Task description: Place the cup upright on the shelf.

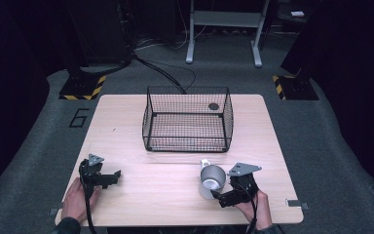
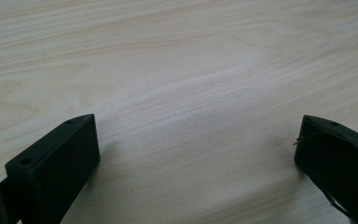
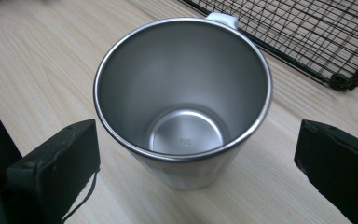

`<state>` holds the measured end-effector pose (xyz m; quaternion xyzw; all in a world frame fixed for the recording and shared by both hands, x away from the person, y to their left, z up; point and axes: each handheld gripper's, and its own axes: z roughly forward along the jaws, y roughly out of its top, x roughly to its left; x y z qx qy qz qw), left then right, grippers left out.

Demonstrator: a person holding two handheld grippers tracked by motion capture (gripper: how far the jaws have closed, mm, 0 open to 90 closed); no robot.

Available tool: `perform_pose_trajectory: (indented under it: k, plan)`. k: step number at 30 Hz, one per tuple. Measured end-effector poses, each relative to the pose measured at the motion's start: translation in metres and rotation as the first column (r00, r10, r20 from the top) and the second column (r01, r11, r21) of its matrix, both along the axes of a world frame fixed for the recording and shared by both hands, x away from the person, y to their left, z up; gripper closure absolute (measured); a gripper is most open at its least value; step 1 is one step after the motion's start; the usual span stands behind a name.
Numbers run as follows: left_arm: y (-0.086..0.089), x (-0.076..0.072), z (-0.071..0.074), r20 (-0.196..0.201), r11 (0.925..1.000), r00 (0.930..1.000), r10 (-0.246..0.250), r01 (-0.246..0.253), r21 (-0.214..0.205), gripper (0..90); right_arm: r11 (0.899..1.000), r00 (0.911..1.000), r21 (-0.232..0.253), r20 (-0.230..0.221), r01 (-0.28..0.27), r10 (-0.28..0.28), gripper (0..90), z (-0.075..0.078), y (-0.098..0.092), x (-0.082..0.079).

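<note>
Your left gripper (image 1: pixel 112 176) rests low over the light wooden table (image 1: pixel 151 190) near its front left corner. Its jaws stand wide apart with bare wood grain between them, as the left gripper view confirms (image 2: pixel 196 154).

Your right gripper (image 1: pixel 217 196) sits near the front right of the table, just beside the shiny stainless-steel mug (image 1: pixel 211 180). In the right gripper view its jaws are spread wide (image 3: pixel 196 163), one on each side of the mug (image 3: pixel 182 98) and clear of its wall; the mug stands upright, empty, with its white handle (image 3: pixel 222 18) on the far side, toward the basket.

The black wire-mesh basket (image 1: pixel 187 119) stands at the centre of the table, beyond the mug and apart from it.
</note>
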<state>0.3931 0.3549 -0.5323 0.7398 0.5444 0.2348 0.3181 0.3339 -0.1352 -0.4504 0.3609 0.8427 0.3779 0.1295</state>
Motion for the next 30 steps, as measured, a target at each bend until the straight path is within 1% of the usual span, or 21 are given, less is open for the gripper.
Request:
perform_pose_trajectory:
  k: [1,3,4,5,6,7,8,10,12,15,16,17,18,19,20,21,24,26,27,29,30]
  plan:
    - [0.0,0.0,0.0,0.0,1.0,1.0,0.001,-0.001,0.001,0.0,1.0,1.0,-0.009,0.0,-0.009,0.009,0.0,0.0,0.002,0.001]
    - [0.0,0.0,0.0,0.0,1.0,1.0,0.0,0.0,0.002,0.0,1.0,0.9999,-0.009,0.006,-0.014,0.015,0.0,-0.001,0.003,0.002]
    - [0.0,0.0,0.0,0.0,1.0,1.0,0.0,0.0,0.0,0.0,1.0,0.9999,-0.007,0.002,-0.01,0.01,0.0,-0.001,0.005,0.002]
    - [0.0,0.0,0.0,0.0,1.0,1.0,0.0,0.0,0.001,0.0,1.0,0.9998,-0.016,0.0,-0.02,0.02,0.0,-0.001,0.006,0.003]
    - [0.0,0.0,0.0,-0.001,1.0,1.0,0.0,0.0,0.0,0.0,1.0,0.9997,-0.014,0.0,-0.024,0.024,0.0,-0.001,0.007,0.004]
    - [0.0,0.0,0.0,-0.001,1.0,1.0,-0.001,0.001,0.001,0.0,1.0,0.9999,-0.012,-0.001,-0.014,0.014,0.0,-0.001,0.009,0.004]
    - [0.0,0.0,0.0,-0.001,1.0,1.0,-0.001,0.001,0.001,0.0,1.0,0.9999,-0.015,0.007,-0.015,0.015,0.0,-0.002,0.01,0.005]
    - [0.0,0.0,0.0,0.0,1.0,1.0,-0.001,0.001,0.001,0.0,1.0,0.9997,-0.02,-0.003,-0.025,0.025,0.0,-0.002,0.013,0.006]
    - [0.0,0.0,0.0,0.0,1.0,1.0,-0.001,0.001,0.0,0.0,0.999,0.9995,-0.035,-0.005,-0.031,0.031,0.0,-0.003,0.018,0.008]
    - [0.0,0.0,0.0,0.0,1.0,1.0,0.0,0.0,0.0,0.0,0.999,0.9996,-0.033,0.001,-0.028,0.028,0.0,-0.003,0.022,0.009]
    - [0.0,0.0,0.0,0.0,1.0,1.0,-0.001,0.001,0.0,0.0,0.998,0.9992,-0.051,0.001,-0.039,0.039,0.0,-0.003,0.022,0.01]
    - [0.0,0.0,0.0,0.0,1.0,1.0,0.0,0.0,0.0,0.0,0.998,0.9996,-0.049,0.006,-0.029,0.029,0.0,-0.003,0.025,0.011]
    - [0.0,0.0,0.0,0.0,1.0,1.0,-0.001,0.001,0.0,0.0,0.998,0.9998,-0.053,-0.002,-0.02,0.02,0.0,-0.003,0.027,0.011]
    - [0.0,0.0,0.0,0.0,1.0,1.0,0.0,0.0,0.0,0.0,0.998,0.9998,-0.053,-0.002,-0.02,0.02,0.0,-0.003,0.027,0.011]
    - [0.0,0.0,0.0,0.0,1.0,1.0,0.0,0.0,0.0,0.0,0.998,0.9996,-0.059,0.008,-0.025,0.025,0.0,-0.003,0.027,0.013]
    - [0.0,0.0,0.0,0.0,1.0,1.0,0.0,0.0,0.0,0.0,0.998,0.9999,-0.058,0.0,-0.014,0.014,0.0,-0.003,0.029,0.012]
    - [0.0,0.0,0.0,0.0,1.0,1.0,-0.001,0.001,0.0,0.0,0.997,0.9997,-0.068,0.013,-0.022,0.023,0.0,-0.004,0.03,0.015]
    - [0.0,0.0,0.0,0.0,1.0,1.0,-0.001,0.001,0.0,0.0,0.998,1.0,-0.061,-0.006,-0.007,0.007,0.0,-0.005,0.032,0.014]
    - [0.0,0.0,0.0,0.0,1.0,1.0,-0.001,0.001,0.0,0.0,0.997,0.9998,-0.072,0.003,-0.019,0.02,0.0,-0.005,0.032,0.016]
    - [0.0,0.0,0.0,0.0,1.0,1.0,-0.001,0.001,0.0,0.0,0.997,0.9999,-0.072,0.0,-0.012,0.012,0.0,-0.006,0.034,0.017]
    - [0.0,0.0,0.0,0.0,1.0,1.0,-0.001,0.001,0.0,0.0,0.997,0.9998,-0.081,0.0,-0.018,0.018,0.0,-0.006,0.034,0.018]
